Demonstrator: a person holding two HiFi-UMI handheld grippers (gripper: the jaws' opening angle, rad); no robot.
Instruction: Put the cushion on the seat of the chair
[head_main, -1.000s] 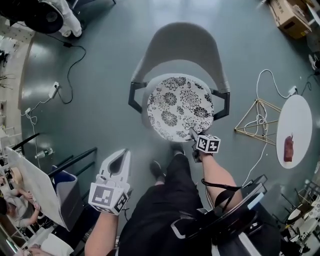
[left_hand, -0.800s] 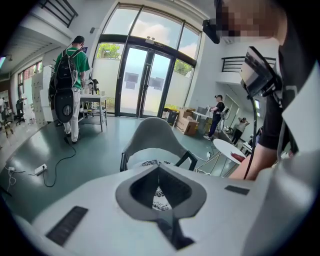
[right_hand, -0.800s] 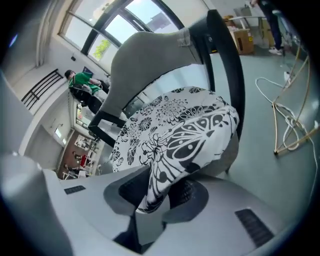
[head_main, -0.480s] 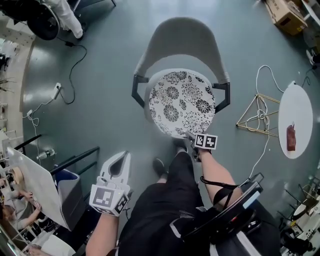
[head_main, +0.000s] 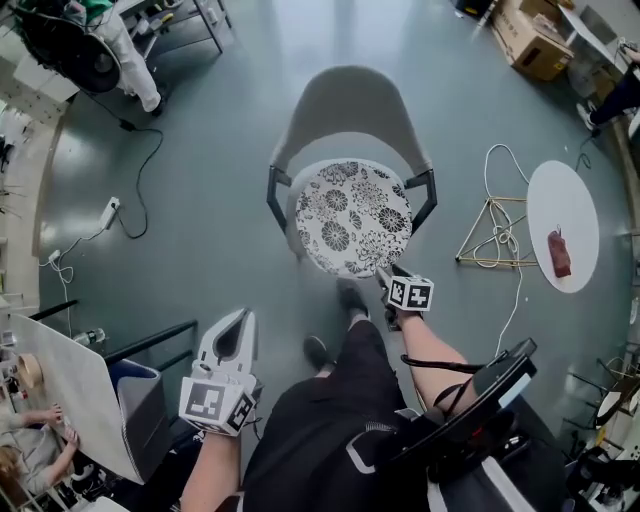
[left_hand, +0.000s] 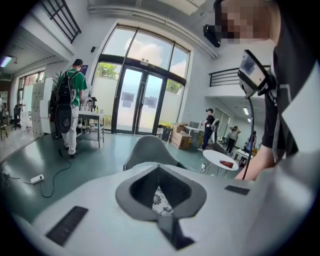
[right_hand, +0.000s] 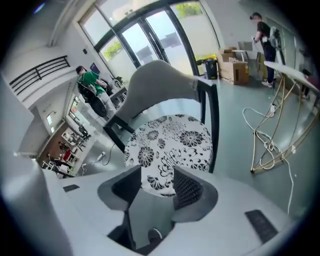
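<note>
A round white cushion (head_main: 352, 215) with black flowers lies flat on the seat of the grey shell chair (head_main: 350, 100). My right gripper (head_main: 383, 272) hovers just off the cushion's near right edge without touching it. In the right gripper view its jaws stand apart and are closing, nothing is between them, and the cushion (right_hand: 170, 142) lies beyond the right gripper (right_hand: 157, 180). My left gripper (head_main: 238, 318) hangs well back at the lower left, away from the chair, with its tips together. The left gripper view shows the left gripper (left_hand: 159, 167) empty, with the chair (left_hand: 150, 150) ahead.
The person's legs and shoes (head_main: 352, 300) stand just in front of the chair. To the right are a gold wire stand (head_main: 495, 235) with a white cable and a round white table (head_main: 563, 200) bearing a red thing (head_main: 558, 253). Black frames (head_main: 150, 335) stand at the left, a cardboard box (head_main: 535, 40) far right.
My right gripper has let go of the cushion's near edge and drawn back and up from it. The cushion stays on the seat. The whole view has risen, so the chair looks smaller.
</note>
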